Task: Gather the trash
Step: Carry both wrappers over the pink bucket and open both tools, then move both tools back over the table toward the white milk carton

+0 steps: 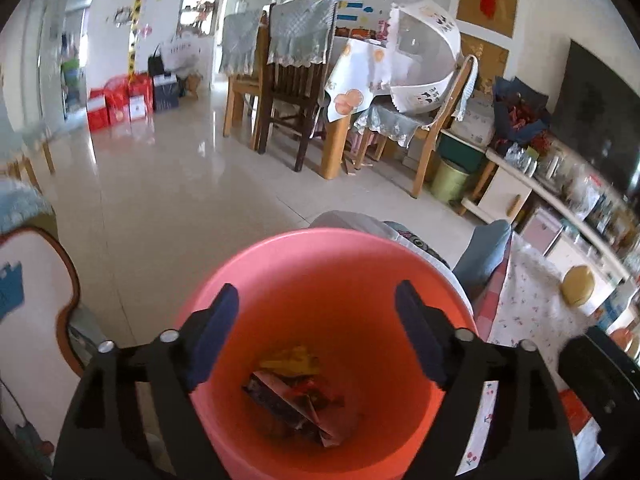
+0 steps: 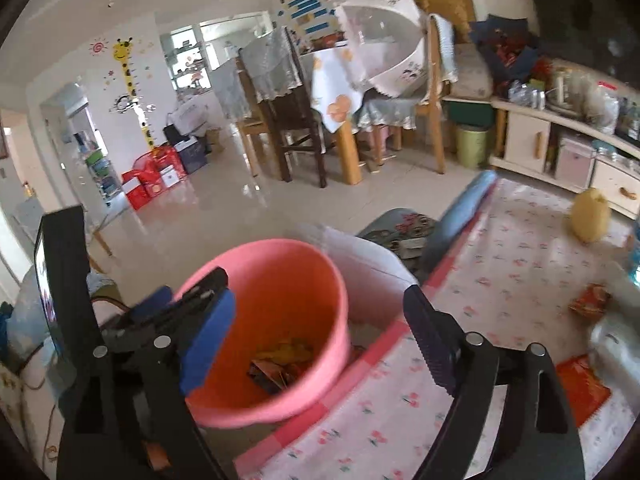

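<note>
Trash [image 1: 296, 396] lies in the pink bucket [image 1: 320, 256] below both gaping, empty grippers [image 1: 316, 336] [image 2: 320, 340].

I could read no text, brand or number anywhere in either wrist view. The giraffe height chart [image 2: 134, 92] on the wall carried tick marks, but its figures were too small for me to make out. The red gift boxes [image 1: 120, 104] on the floor bore white label panels whose print was blurred. The wrappers [image 1: 296, 396] in the pink bucket [image 1: 360, 256] showed only colours.
</note>
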A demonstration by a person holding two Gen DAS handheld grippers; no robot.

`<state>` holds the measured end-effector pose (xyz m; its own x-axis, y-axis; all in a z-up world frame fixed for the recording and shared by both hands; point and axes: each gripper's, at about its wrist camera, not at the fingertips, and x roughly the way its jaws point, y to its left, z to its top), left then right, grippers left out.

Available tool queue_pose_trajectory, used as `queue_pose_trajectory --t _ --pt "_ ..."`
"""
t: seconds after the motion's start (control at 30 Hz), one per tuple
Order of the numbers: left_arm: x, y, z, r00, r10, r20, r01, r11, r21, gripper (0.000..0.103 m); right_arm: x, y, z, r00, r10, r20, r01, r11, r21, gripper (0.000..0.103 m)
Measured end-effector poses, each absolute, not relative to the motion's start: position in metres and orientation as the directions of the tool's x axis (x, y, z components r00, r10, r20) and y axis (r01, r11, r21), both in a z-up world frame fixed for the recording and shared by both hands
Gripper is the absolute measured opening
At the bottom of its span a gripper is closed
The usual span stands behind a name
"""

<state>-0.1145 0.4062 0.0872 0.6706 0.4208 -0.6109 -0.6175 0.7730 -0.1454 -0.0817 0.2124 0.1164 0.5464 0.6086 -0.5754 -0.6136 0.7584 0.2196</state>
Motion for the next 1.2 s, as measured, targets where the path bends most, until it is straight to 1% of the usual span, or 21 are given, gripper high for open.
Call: queue_pose_trajectory --t 0.1,0.17,0.33,0.5,0.93,1.2 --pt "-0.109 0.390 0.093 0.675 0.428 -0.601 -0.599 0.793 -0.107 0.089 -0.091 0.192 0.117 0.587 0.568 -0.577 -0.587 0.789 0.181 0.089" --pt "-0.106 0.378 0.096 0.677 0.440 -0.590 -0.586 0.807 -0.071 0.090 -0.097 0.180 0.117 0.607 0.549 -0.575 -0.576 0.802 0.157 0.089" --pt "-0.100 0.351 0.103 0.689 0.443 -0.573 -0.541 0.841 -0.002 0.091 -0.115 0.148 0.119 0.663 0.492 -0.564 -0.548 0.833 0.083 0.089" --pt "-0.095 0.323 0.108 0.703 0.443 -0.556 -0.502 0.863 0.054 0.092 -0.127 0.121 0.121 0.698 0.453 -0.555 -0.516 0.855 0.048 0.089" --pt "-0.096 0.268 0.119 0.757 0.391 -0.523 -0.405 0.909 0.094 0.092 -0.148 0.058 0.115 0.766 0.356 -0.536 -0.430 0.902 -0.015 0.089" --pt "-0.095 0.235 0.121 0.781 0.359 -0.512 -0.348 0.930 0.121 0.092 -0.156 0.024 0.110 0.785 0.332 -0.522 -0.389 0.921 0.002 0.089"
